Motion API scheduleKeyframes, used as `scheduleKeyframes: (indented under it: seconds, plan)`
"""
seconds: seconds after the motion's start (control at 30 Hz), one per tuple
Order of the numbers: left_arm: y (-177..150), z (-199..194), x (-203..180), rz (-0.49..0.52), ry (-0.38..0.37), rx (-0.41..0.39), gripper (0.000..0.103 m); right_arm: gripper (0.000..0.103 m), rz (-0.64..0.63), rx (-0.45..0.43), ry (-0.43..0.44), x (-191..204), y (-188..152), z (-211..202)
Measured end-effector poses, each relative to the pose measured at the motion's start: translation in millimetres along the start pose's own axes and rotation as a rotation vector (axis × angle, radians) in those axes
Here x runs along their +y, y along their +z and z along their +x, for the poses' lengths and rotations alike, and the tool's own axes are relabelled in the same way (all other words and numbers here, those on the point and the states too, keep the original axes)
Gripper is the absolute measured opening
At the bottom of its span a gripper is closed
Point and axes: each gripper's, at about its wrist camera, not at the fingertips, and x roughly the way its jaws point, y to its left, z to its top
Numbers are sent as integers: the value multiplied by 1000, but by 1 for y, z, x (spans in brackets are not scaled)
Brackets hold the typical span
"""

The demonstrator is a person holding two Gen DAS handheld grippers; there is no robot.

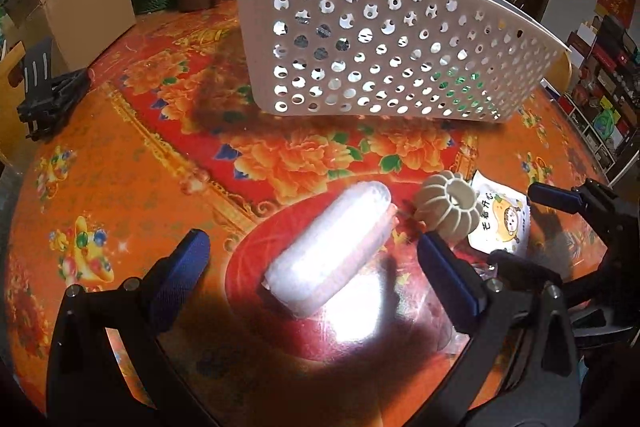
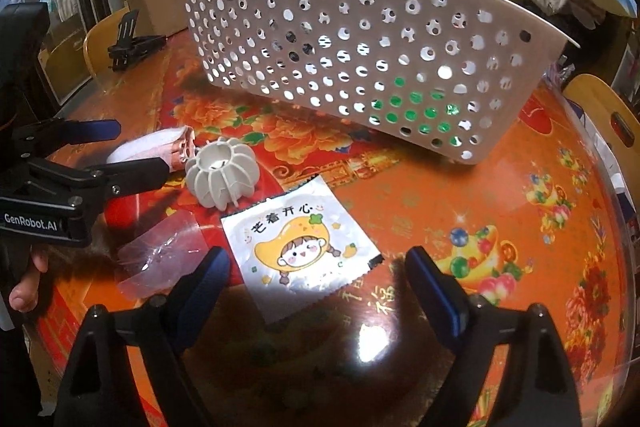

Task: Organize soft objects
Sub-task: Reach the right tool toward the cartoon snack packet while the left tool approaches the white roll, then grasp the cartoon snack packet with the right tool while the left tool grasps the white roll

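Soft white roll (image 1: pixel 330 251) in clear wrap lies flat on the table (image 1: pixel 120 155), right between the spread fingers of the left hand-held gripper (image 1: pixel 316 259), and neither blue pad is touching it! Those jaws stand wide, one on each side of the roll. Just beside the roll's far end sits a ribbed, pale, pumpkin-shaped ball (image 1: pixel 448 207) with a hollow centre, and next to that a flat silver sachet (image 1: pixel 502 223) printed with a cartoon mango girl.

Over to the right wrist view: the right hand-held gripper (image 2: pixel 318 277) hangs wide open too, holding nothing, its fingers framing the near edge of the sachet (image 2: pixel 300 239) without contact. The ribbed ball (image 2: pixel 222 175) rests just behind the sachet's far left corner. The left hand-held gripper (image 2: pixel 132 147) comes in from the left side, with the roll (image 2: pixel 156 147) peeking out between its fingers. A crumpled piece of clear plastic (image 2: pixel 160 255) lies near the sachet's left edge.

At the back stands the white perforated basket (image 2: pixel 360 59), well apart from the soft things, with something green showing through its holes. A black folding stand (image 2: pixel 128 43) sits at the table's far left.
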Motion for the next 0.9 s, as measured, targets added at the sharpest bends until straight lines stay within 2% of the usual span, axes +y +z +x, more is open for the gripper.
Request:
scheduleKeyframes:
  seconds: [0.17,0.23,0.33,0.4,0.53,0.63,0.67,0.7,0.77,0.83,0.9]
  plan:
    - [0,1,-1,0,-4,1,102,65,-1,-24,0,0,-2,-5]
    - [-1,1,-1,-1,-7,-1,102,61,-6,-30,6,0,-2,-6]
    - [-2,3,-3,6,-7,8,95,52,-15,-40,13,1,-4,-9]
    - [-3,4,-4,10,-5,16,88,38,-18,-48,21,2,-5,-10]
    - [-4,3,-6,19,10,9,77,35,-21,-54,28,1,-7,-13]
    - [-4,2,-7,25,16,5,64,33,-20,-58,30,0,-8,-14]
    - [-4,1,-8,28,13,1,54,32,-18,-59,32,1,-8,-14]
    - [-4,0,-9,31,16,0,47,23,-15,-61,35,0,-8,-15]
    - [-5,-1,-11,40,26,0,45,18,-2,-66,46,-2,-9,-16]
    - [-6,-2,-11,39,28,-5,42,16,4,-70,64,-4,-10,-17]
    - [-7,-4,-9,30,19,-11,34,15,2,-74,67,-3,-10,-18]
